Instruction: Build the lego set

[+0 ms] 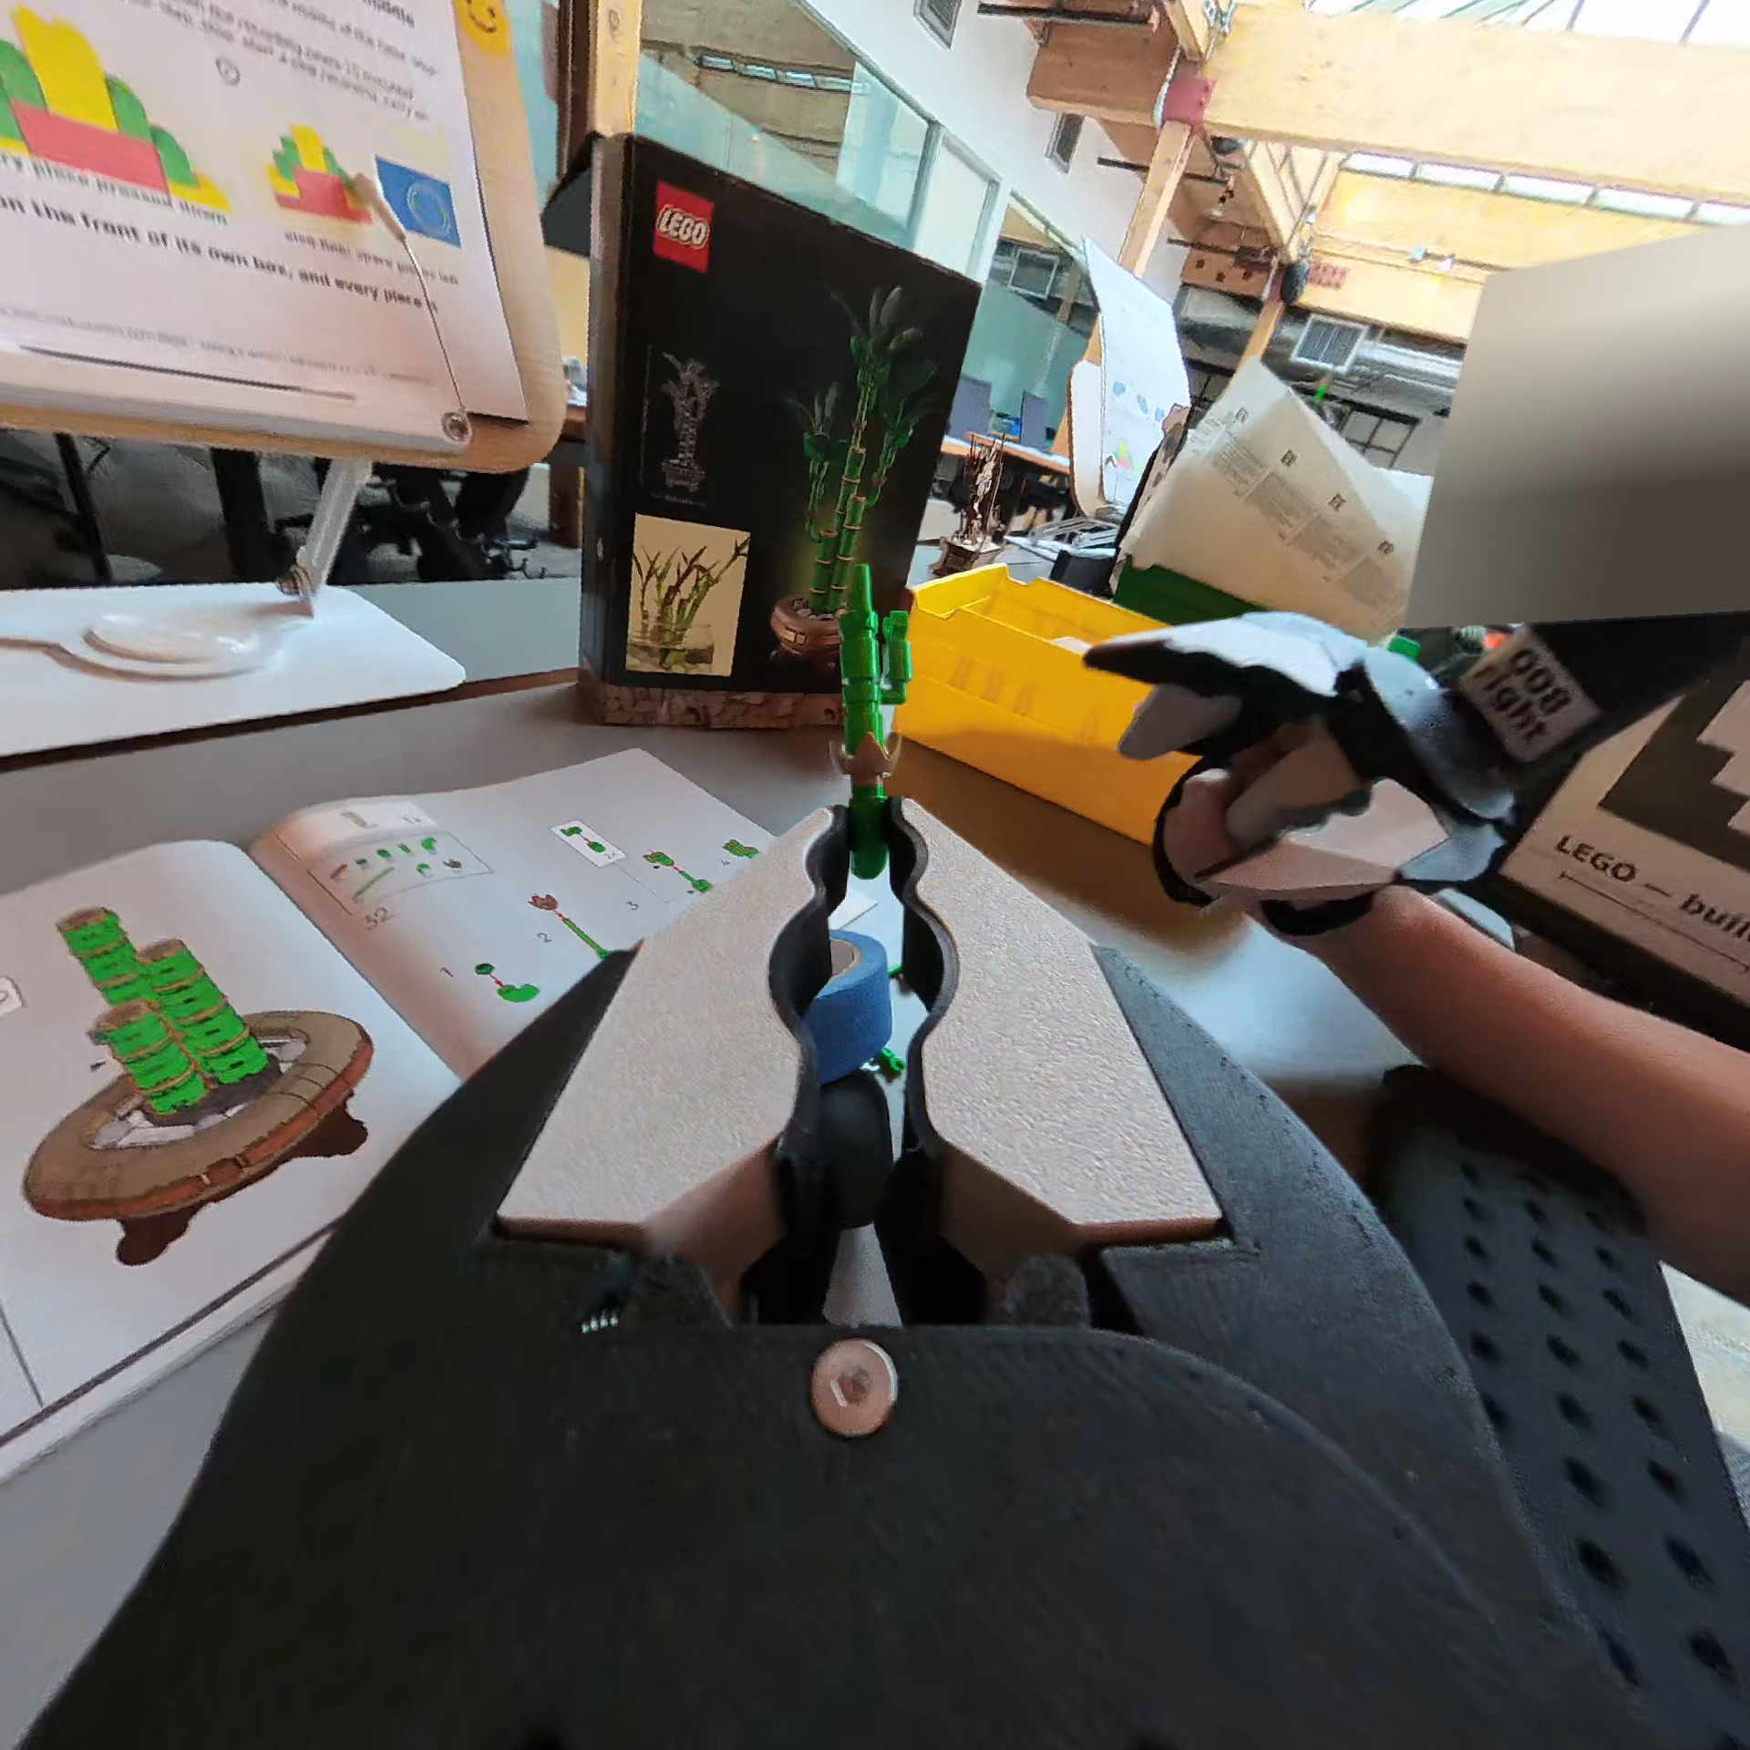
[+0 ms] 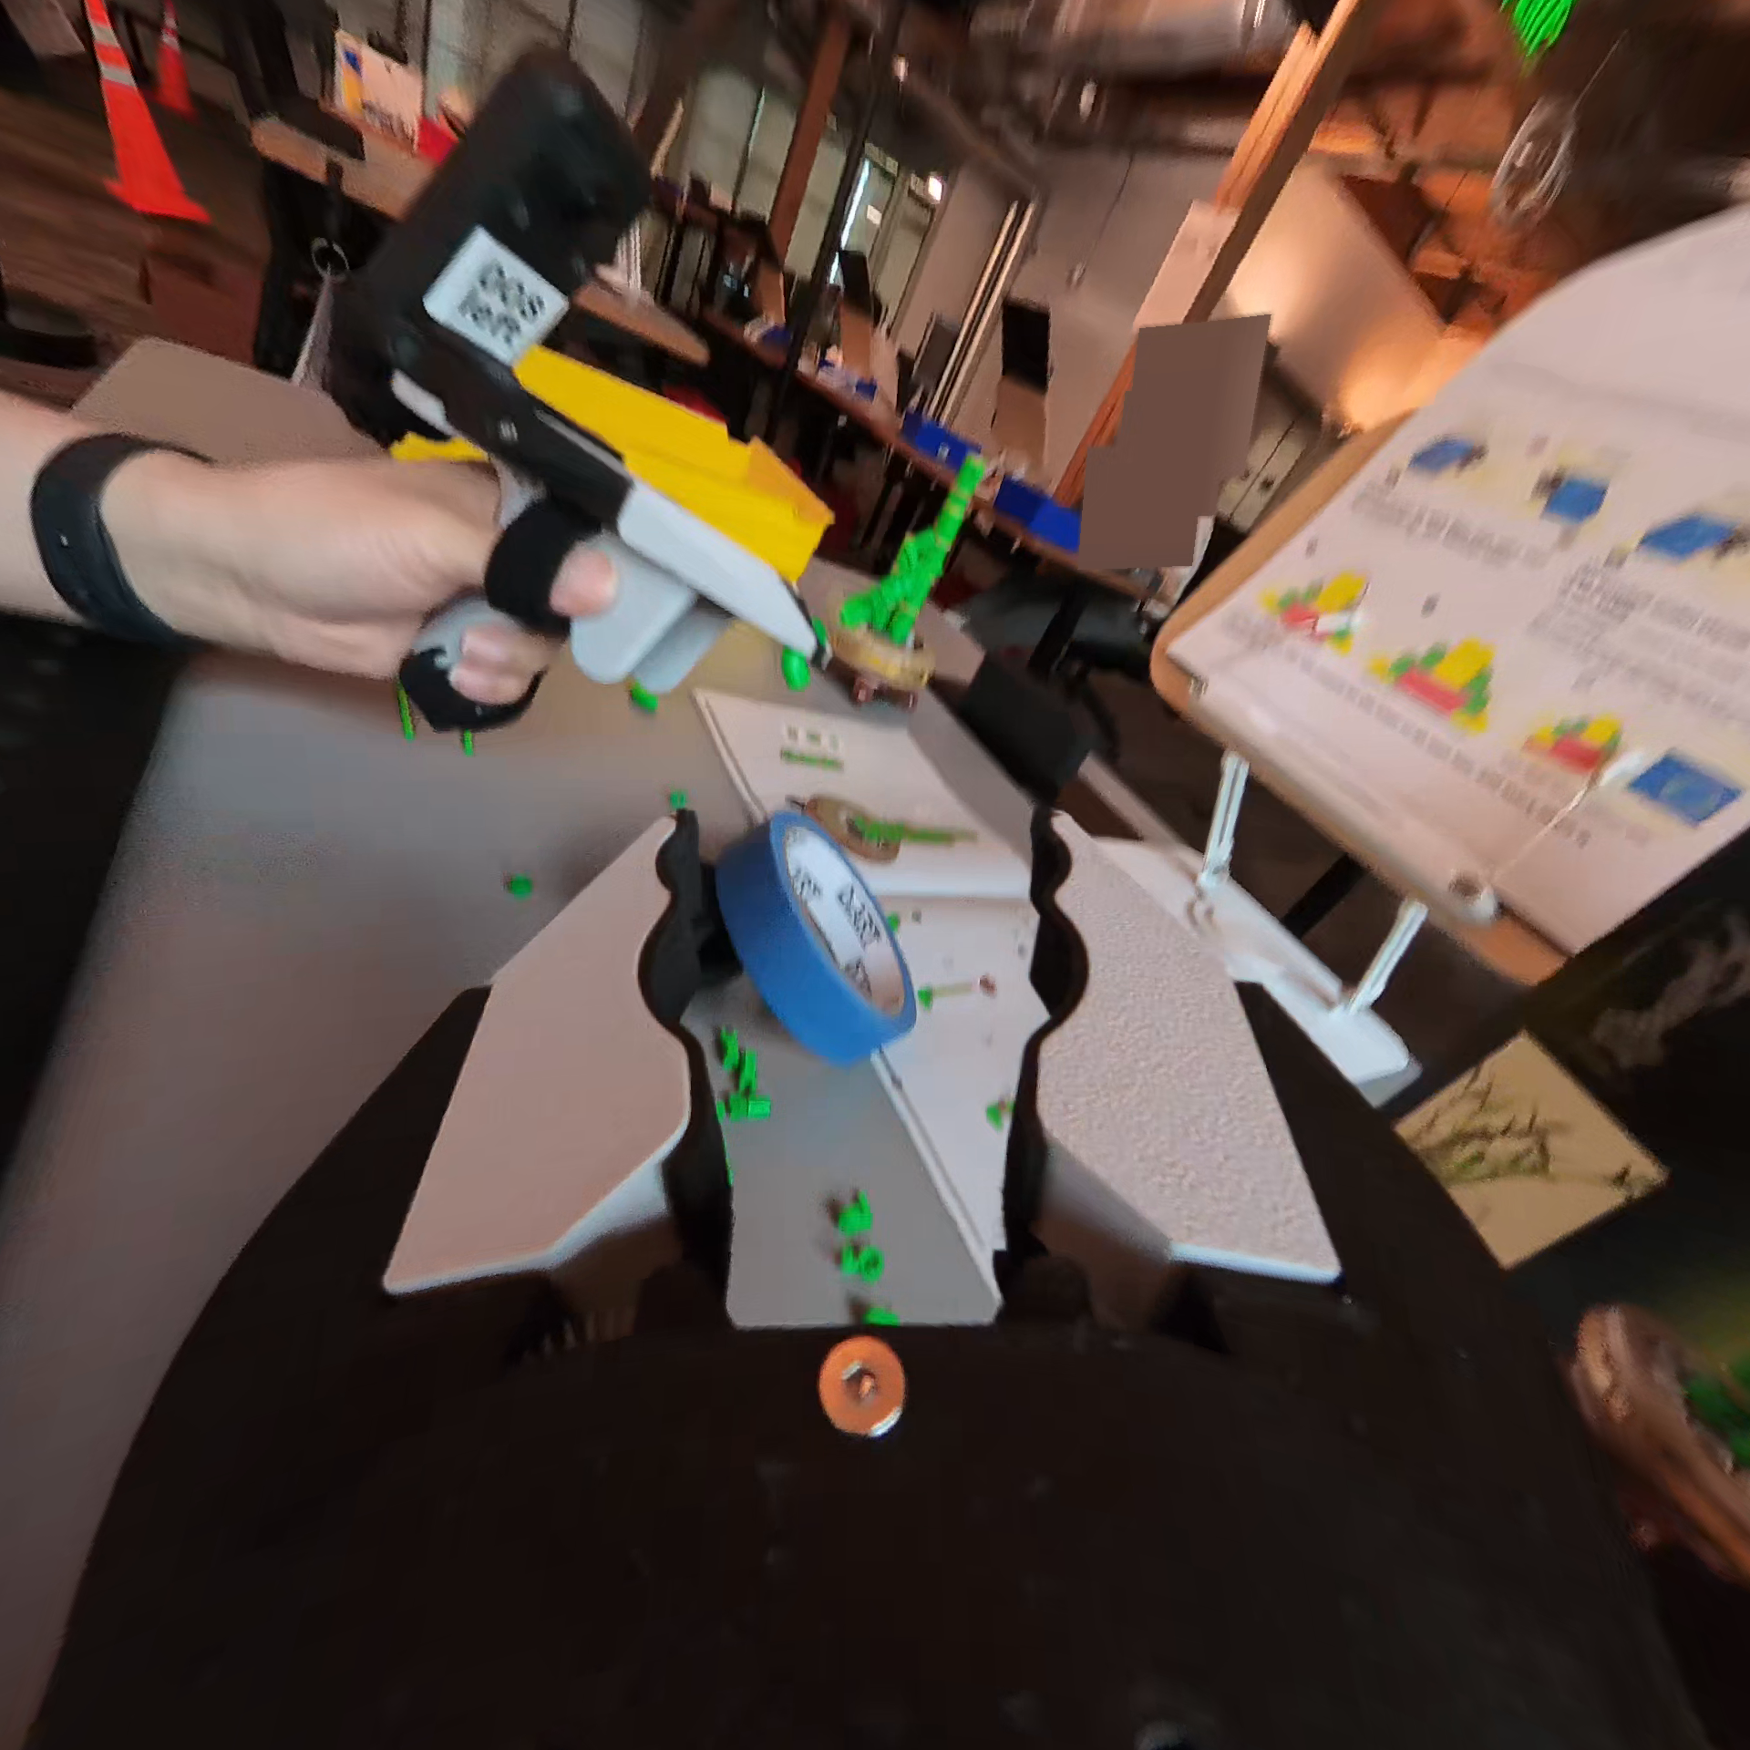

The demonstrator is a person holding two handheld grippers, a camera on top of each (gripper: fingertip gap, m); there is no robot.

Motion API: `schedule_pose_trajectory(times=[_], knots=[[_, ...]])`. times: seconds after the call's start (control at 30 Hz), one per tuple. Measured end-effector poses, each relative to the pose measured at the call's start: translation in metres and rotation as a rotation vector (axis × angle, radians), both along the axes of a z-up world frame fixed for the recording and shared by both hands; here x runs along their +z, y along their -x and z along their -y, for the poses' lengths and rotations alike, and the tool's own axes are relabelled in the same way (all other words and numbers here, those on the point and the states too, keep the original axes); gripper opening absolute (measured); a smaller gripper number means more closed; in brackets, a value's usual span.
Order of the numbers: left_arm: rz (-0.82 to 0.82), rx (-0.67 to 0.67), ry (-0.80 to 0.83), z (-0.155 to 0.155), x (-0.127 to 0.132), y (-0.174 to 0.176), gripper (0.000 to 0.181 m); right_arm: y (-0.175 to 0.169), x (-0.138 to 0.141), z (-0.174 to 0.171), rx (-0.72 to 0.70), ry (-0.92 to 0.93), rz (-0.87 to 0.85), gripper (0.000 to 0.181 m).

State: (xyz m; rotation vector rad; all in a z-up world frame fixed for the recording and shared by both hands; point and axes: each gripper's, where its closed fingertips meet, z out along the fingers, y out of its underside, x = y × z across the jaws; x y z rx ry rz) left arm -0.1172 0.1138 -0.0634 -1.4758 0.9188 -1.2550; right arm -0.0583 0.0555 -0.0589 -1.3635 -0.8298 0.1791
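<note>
1. Left wrist view: your left gripper (image 1: 866,833) is clenched on the foot of a slim green brick-built bamboo stalk with a tan collar (image 1: 864,701). The stalk's long axis runs straight up out of the fingertips, nearly upright, with a short green side shoot just beside its upper part. Your right gripper (image 1: 1174,701) hangs off to the stalk's right, above the yellow plastic parts bin (image 1: 1004,672), well apart from the stalk and pointing toward it. The open paper instruction booklet (image 1: 398,937) lies on the grey surface (image 1: 104,805) toward its left edge, and the black cardboard set box (image 1: 758,426) stands behind the stalk.

2. Right wrist view (blurred): your right gripper (image 2: 862,833) is released and carries nothing; its jaws stand wide, with a roll of blue masking tape (image 2: 805,947) lying tilted on the surface between and beyond them. Loose small green bricks (image 2: 743,1089) are scattered on the surface below. The left gripper (image 2: 814,653) sits ahead and to the left, and past it stands the round brown base with green stalks (image 2: 885,653) near the far edge.

3. Judgement: the held stalk belongs in that base, so the left gripper is the nearer one, and it would need to travel with the stalk's axis kept upright.
</note>
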Motion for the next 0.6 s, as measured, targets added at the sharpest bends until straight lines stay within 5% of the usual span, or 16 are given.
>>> schedule_pose_trajectory(times=[0.27, 0.4, 0.6], knots=[[0.122, -0.078, 0.197, 0.009, 0.010, 0.006, 0.005, 0.036, 0.032, -0.008, 0.012, -0.075, 0.128, 0.075], [0.149, -0.065, 0.211, 0.004, 0.015, 0.012, 0.005, 0.019, 0.053, -0.025, -0.071, -0.088, 0.273, 0.080], [0.178, -0.062, 0.221, -0.001, 0.018, 0.016, 0.005, -0.090, 0.196, -0.004, -0.352, -0.300, 0.117, 0.077]])
